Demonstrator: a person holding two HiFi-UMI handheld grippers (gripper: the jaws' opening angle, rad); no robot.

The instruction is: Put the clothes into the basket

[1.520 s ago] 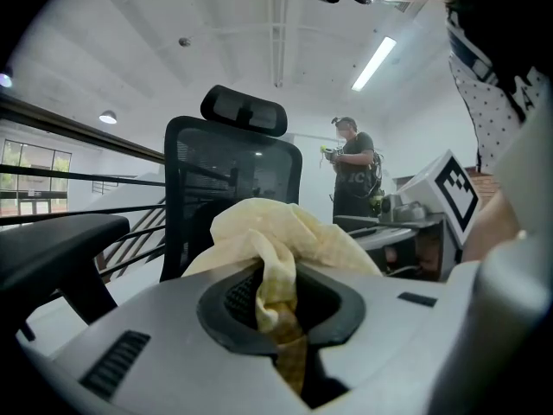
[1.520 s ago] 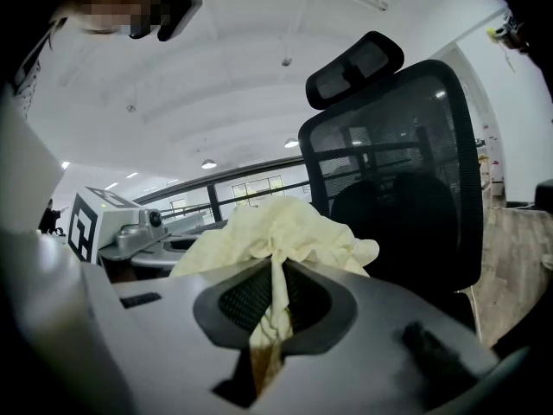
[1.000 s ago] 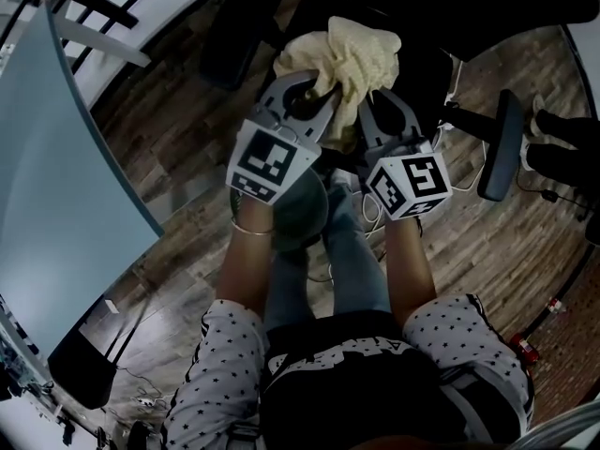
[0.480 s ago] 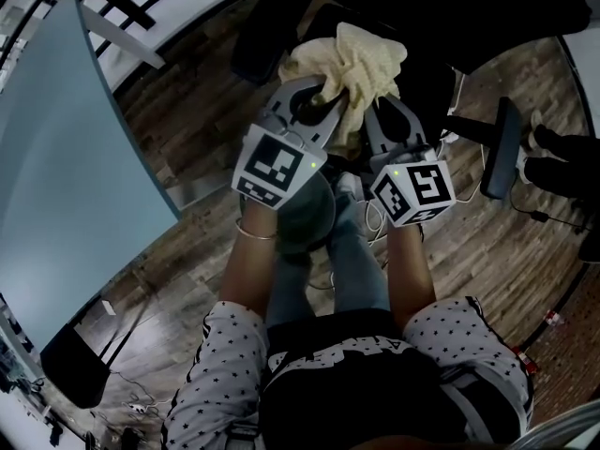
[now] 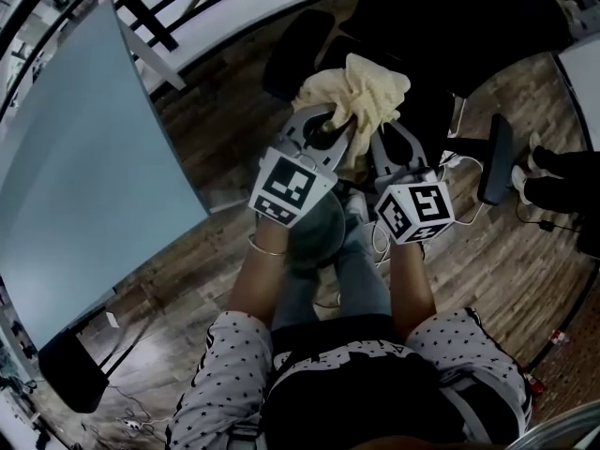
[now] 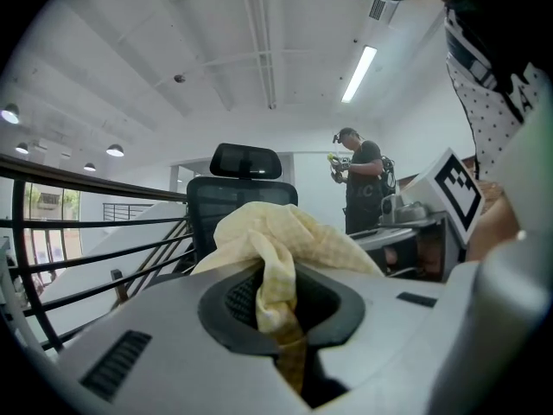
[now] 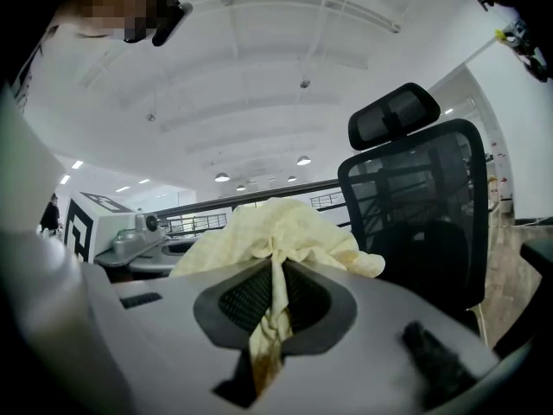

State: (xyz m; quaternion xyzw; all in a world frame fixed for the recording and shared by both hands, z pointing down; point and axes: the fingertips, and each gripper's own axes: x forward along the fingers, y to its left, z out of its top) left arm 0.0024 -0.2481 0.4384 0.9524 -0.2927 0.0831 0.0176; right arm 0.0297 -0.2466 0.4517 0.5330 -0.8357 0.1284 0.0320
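Observation:
A pale yellow checked cloth (image 5: pixel 361 92) hangs bunched between both grippers, held up in the air in front of a black office chair (image 5: pixel 441 22). My left gripper (image 5: pixel 336 127) is shut on one fold of the cloth (image 6: pixel 281 266), which is pinched between its jaws. My right gripper (image 5: pixel 380 137) is shut on another fold of the same cloth (image 7: pixel 276 275), close beside the left one. No basket shows in any view.
The black mesh chair (image 7: pixel 423 206) with its headrest (image 6: pixel 246 161) stands just behind the cloth. A pale blue table top (image 5: pixel 84 167) lies at the left, with a black railing (image 6: pixel 78 232) beyond. A person (image 6: pixel 361 184) stands far off. Cables (image 5: pixel 459 157) and chair legs cross the wooden floor.
Both grippers have risen together with the cloth, moving up and slightly right in the head view. Both grips are unchanged.

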